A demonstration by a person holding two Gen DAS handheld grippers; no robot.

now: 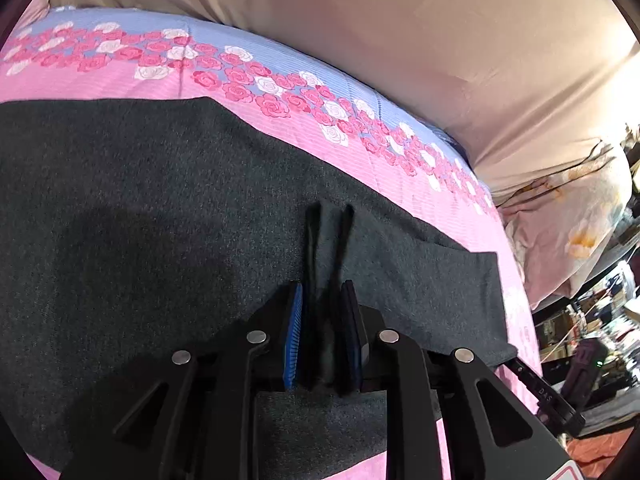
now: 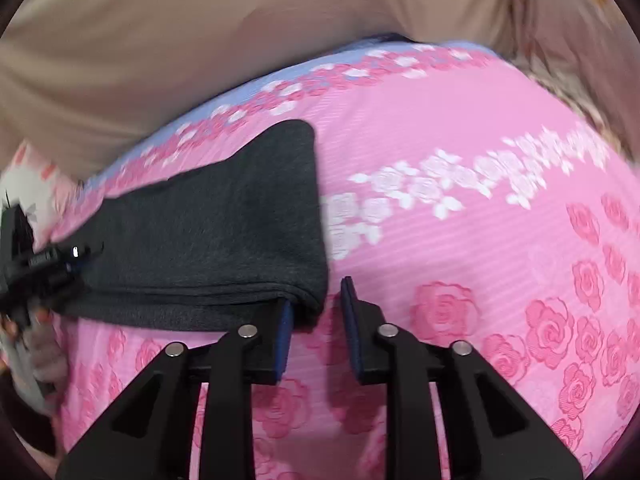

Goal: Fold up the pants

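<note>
Pants (image 1: 160,208), dark grey, lie partly folded on a rose-print bedspread (image 1: 100,84); left tongs (image 1: 320,300) pinch a raised pleat at 6 o'clock, right tongs (image 2: 316,300) stand spread at the folded corner, further folds seemingly remaining.

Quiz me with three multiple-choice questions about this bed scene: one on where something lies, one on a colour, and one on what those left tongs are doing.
1. Where do the pants lie?
A. On a wooden floor
B. On the pink rose-patterned bedsheet
C. On a hanger

2. What colour are the pants?
A. White
B. Red
C. Dark grey

3. What are the left tongs doing?
A. Pinching a raised ridge of the pants
B. Standing wide apart with nothing between them
C. Holding a bottle

Answers:
1 B, pink rose fabric shows all around the pants.
2 C, the cloth is charcoal in both views.
3 A, a ridge of dark fabric stands squeezed between the two pads.
</note>
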